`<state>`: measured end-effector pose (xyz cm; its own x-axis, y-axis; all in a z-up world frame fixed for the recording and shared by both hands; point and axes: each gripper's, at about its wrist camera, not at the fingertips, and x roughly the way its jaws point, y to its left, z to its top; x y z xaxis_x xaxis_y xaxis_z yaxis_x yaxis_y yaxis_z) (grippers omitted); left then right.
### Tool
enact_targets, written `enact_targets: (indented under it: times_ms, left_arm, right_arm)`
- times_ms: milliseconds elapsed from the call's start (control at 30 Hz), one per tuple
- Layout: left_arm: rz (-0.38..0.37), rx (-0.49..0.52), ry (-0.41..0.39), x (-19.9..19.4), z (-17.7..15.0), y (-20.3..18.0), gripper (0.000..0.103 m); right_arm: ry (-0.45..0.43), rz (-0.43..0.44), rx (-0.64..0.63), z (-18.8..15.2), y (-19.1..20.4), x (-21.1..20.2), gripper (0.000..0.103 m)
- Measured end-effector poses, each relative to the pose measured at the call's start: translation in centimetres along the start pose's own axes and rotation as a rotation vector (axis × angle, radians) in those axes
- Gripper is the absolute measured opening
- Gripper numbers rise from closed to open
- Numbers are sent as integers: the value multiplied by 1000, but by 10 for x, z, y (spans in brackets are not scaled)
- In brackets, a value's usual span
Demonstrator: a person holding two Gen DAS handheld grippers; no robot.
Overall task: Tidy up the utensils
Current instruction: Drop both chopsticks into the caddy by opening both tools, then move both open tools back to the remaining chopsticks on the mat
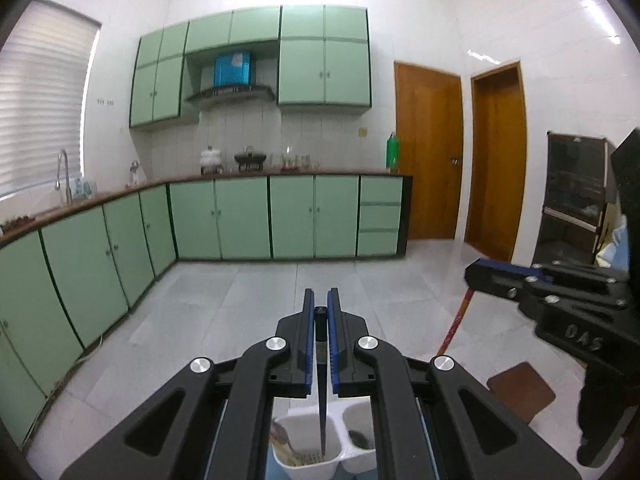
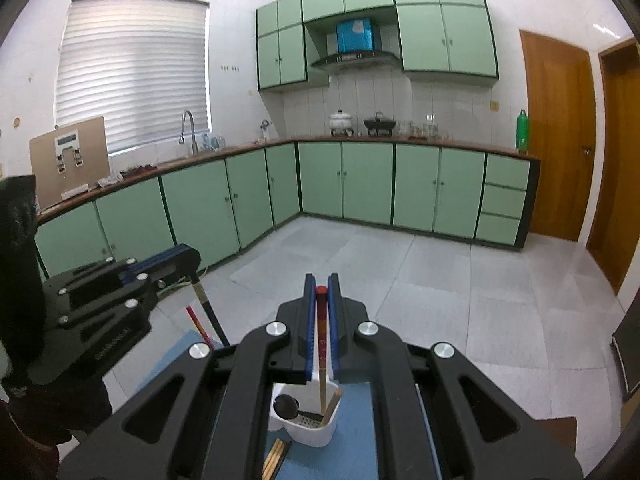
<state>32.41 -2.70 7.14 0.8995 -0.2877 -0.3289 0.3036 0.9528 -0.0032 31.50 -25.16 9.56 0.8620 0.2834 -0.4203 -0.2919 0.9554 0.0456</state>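
Observation:
My left gripper is shut on a black chopstick that hangs point-down into the left compartment of a white utensil holder. My right gripper is shut on a red-topped chopstick whose wooden lower end reaches into the same kind of white holder. Each gripper shows in the other's view: the right gripper with its red chopstick, and the left gripper with its black chopstick. The holder also contains a dark round-headed utensil and a wooden stick.
The holder stands on a blue mat, with several wooden chopsticks lying beside it. A second red stick stands next to the black chopstick. A brown board sits low on the right. Green kitchen cabinets and a tiled floor lie beyond.

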Motion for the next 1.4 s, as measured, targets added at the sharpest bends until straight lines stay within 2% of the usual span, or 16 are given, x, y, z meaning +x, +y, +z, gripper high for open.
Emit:
enact_targets:
  times_ms: [133, 200, 267, 367, 467, 633, 700, 733, 800, 867, 967, 1100, 1400]
  left_arm:
    - [-4, -4, 69, 15, -18, 5, 6]
    - [-7, -11, 86, 17, -22, 6, 7]
    - [-15, -15, 86, 12, -24, 6, 8]
    - [-14, -12, 72, 4, -19, 7, 17]
    - [-13, -16, 58, -12, -16, 7, 22]
    - [-12, -12, 16, -51, -19, 2, 37]
    - [-9, -15, 11, -66, -26, -1, 47]
    - [-9, -18, 10, -71, -29, -1, 49]
    - [-15, -34, 10, -85, -42, -2, 55]
    - [-9, -51, 16, -98, -58, -3, 62]
    - [-1, -67, 40, -112, -88, -5, 67]
    - [11, -94, 95, -122, -125, -2, 69]
    - [65, -123, 279, -123, -208, 2, 69]
  right_arm:
    - [41, 7, -4, -13, 3, 12, 7]
    - [48, 3, 6, -18, 3, 12, 20]
    - [39, -1, 19, -21, 2, 8, 22]
    - [8, -10, 40, -20, -2, -6, 32]
    - [-31, -20, 52, -17, -4, -25, 37]
    - [-96, -35, 49, -25, -5, -66, 50]
    - [-113, -46, 44, -33, -4, -80, 64]
    - [-122, -50, 36, -42, 0, -90, 68]
    - [-133, -62, 23, -56, 5, -103, 85]
    - [-140, -73, 21, -74, 11, -115, 91]
    - [-123, -60, 38, -104, 19, -126, 97]
    - [-73, -61, 70, -141, 28, -130, 97]
    - [139, -81, 112, -227, 46, -106, 97]
